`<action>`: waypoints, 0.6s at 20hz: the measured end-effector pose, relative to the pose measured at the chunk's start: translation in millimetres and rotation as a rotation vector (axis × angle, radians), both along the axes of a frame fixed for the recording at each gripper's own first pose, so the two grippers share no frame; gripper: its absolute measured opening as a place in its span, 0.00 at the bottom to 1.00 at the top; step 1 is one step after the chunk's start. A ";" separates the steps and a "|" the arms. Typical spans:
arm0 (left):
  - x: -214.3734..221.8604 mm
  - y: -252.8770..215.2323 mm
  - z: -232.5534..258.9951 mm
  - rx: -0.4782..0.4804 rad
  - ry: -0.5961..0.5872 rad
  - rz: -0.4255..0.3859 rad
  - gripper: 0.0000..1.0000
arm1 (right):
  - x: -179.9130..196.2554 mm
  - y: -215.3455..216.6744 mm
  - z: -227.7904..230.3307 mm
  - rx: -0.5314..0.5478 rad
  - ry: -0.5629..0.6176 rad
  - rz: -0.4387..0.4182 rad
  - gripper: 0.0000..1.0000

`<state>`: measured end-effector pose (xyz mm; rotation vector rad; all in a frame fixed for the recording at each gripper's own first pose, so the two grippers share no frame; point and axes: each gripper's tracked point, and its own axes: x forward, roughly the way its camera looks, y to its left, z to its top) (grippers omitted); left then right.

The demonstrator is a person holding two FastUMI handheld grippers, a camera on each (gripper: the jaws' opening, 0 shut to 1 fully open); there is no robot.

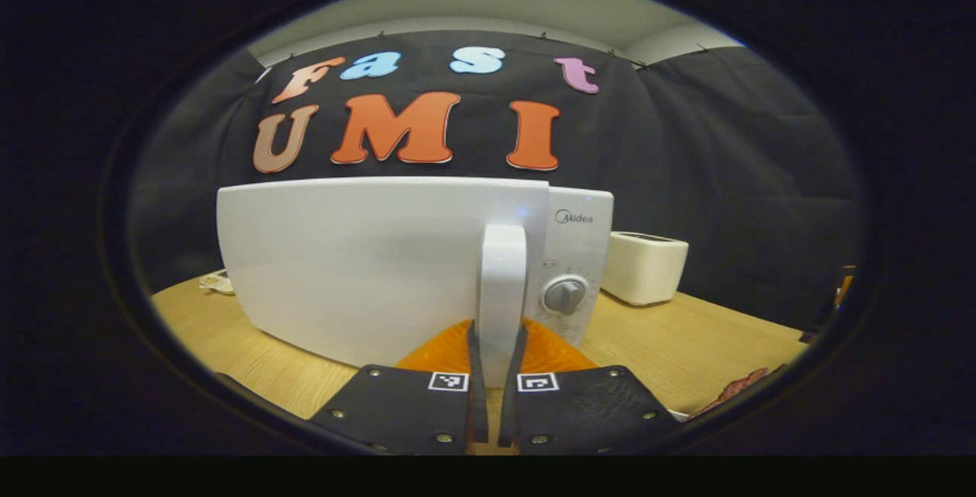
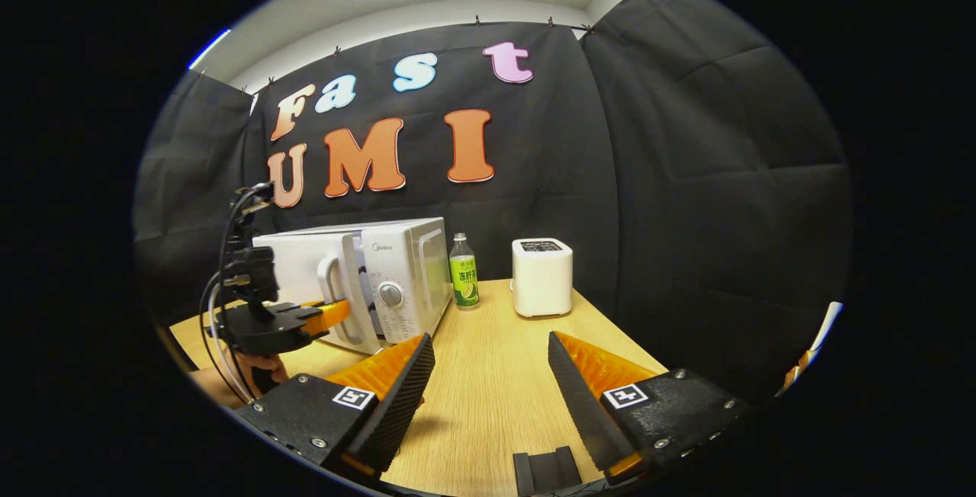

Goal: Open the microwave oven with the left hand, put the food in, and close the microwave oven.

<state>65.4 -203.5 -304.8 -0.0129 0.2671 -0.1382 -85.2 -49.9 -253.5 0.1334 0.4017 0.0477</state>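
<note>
The white microwave [image 1: 366, 261] stands on the wooden table [image 1: 686, 344], its dial [image 1: 564, 295] right of the door. My left gripper [image 1: 499, 329] is shut on the door's upright white handle [image 1: 503, 268], one finger on each side. In the right gripper view the microwave [image 2: 408, 268] sits at mid left with its door [image 2: 351, 283] swung slightly ajar, and the left gripper [image 2: 332, 314] holds the handle, a hand [image 2: 252, 367] below it. My right gripper [image 2: 488, 348] hovers open over the table with nothing between its fingers. A reddish-brown item [image 1: 736, 389], possibly the food, lies at the table's near right.
A green-labelled bottle [image 2: 463, 272] stands just right of the microwave, and a white toaster [image 2: 541, 276] stands further right near the back wall. A small pale object [image 1: 217, 282] lies behind the microwave's left side. Bare tabletop [image 2: 488, 405] stretches in front of the right gripper.
</note>
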 end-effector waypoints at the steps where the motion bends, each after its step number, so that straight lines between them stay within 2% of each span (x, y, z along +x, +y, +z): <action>1: -9.5 2.8 3.0 -0.008 -0.006 -0.013 0.12 | -0.8 2.5 -3.4 0.003 0.010 0.001 0.93; 2: -18.8 6.2 4.2 -0.015 -0.004 -0.025 0.08 | -1.2 6.0 -7.5 0.011 0.022 0.006 0.93; 3: -29.3 10.9 7.6 -0.013 -0.010 -0.038 0.12 | -1.3 10.6 -11.5 0.020 0.033 0.012 0.93; 4: -39.0 15.0 10.7 -0.011 -0.012 -0.046 0.08 | -1.3 14.8 -15.3 0.026 0.046 0.018 0.94; 5: -51.1 21.2 12.9 -0.007 -0.018 -0.052 0.08 | -1.8 19.3 -20.0 0.030 0.060 0.025 0.93; 6: -61.4 26.8 16.0 -0.005 -0.019 -0.057 0.12 | -2.5 22.7 -23.7 0.034 0.074 0.030 0.93; 7: -71.4 32.3 17.2 -0.006 -0.025 -0.060 0.04 | -3.1 27.3 -26.8 0.039 0.084 0.038 0.93; 8: -82.2 39.1 19.9 -0.004 -0.029 -0.065 0.08 | -2.7 31.4 -28.6 0.044 0.093 0.044 0.93; 9: -93.2 47.2 23.5 -0.004 -0.037 -0.068 0.04 | -1.7 34.9 -31.2 0.048 0.103 0.051 0.93; 10: -103.5 56.5 26.3 0.000 -0.049 -0.070 0.08 | -1.7 38.3 -34.8 0.050 0.113 0.056 0.93; 12: -123.7 74.5 32.9 0.013 -0.070 -0.066 0.08 | -1.4 45.3 -40.5 0.053 0.131 0.066 0.93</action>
